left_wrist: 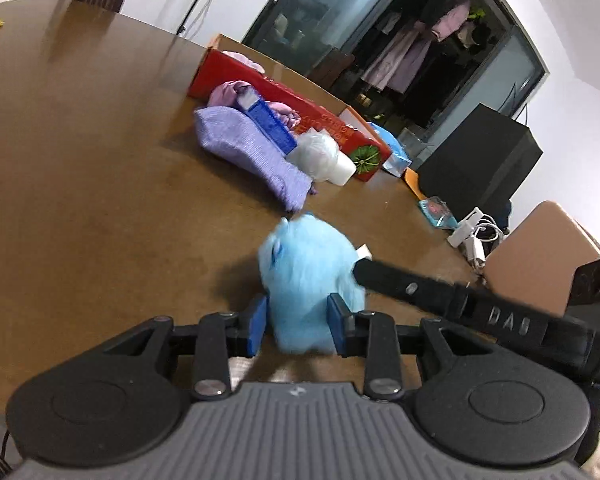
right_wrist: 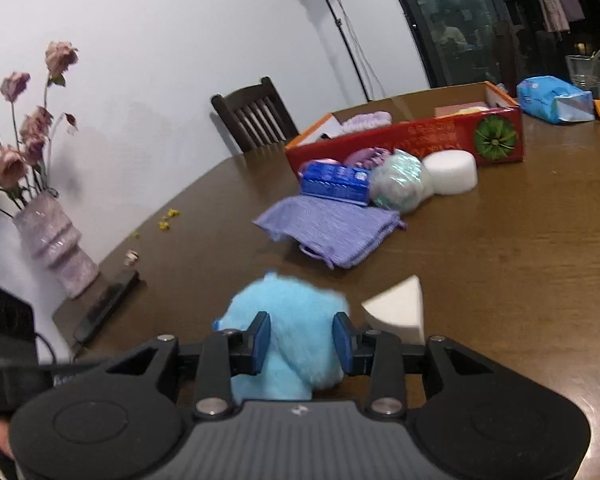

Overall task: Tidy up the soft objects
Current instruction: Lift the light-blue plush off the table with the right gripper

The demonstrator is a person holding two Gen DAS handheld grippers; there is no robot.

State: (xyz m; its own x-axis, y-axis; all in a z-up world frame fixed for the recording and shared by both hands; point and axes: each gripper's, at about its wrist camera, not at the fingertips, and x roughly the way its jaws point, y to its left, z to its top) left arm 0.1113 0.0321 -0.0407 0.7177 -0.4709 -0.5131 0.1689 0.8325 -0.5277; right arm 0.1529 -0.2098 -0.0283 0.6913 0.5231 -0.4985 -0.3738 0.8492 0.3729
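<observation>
My left gripper (left_wrist: 298,320) and right gripper (right_wrist: 302,340) both squeeze the blue plush toy (left_wrist: 304,276) between their pads, above the table (left_wrist: 100,184). I judge this is the carrying step. Next I must bring it forward to the red box (right_wrist: 412,140) and release there.

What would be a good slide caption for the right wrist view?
Right gripper fingers closed on a fluffy blue plush toy above the wooden table, a red box of soft items beyond.
</observation>
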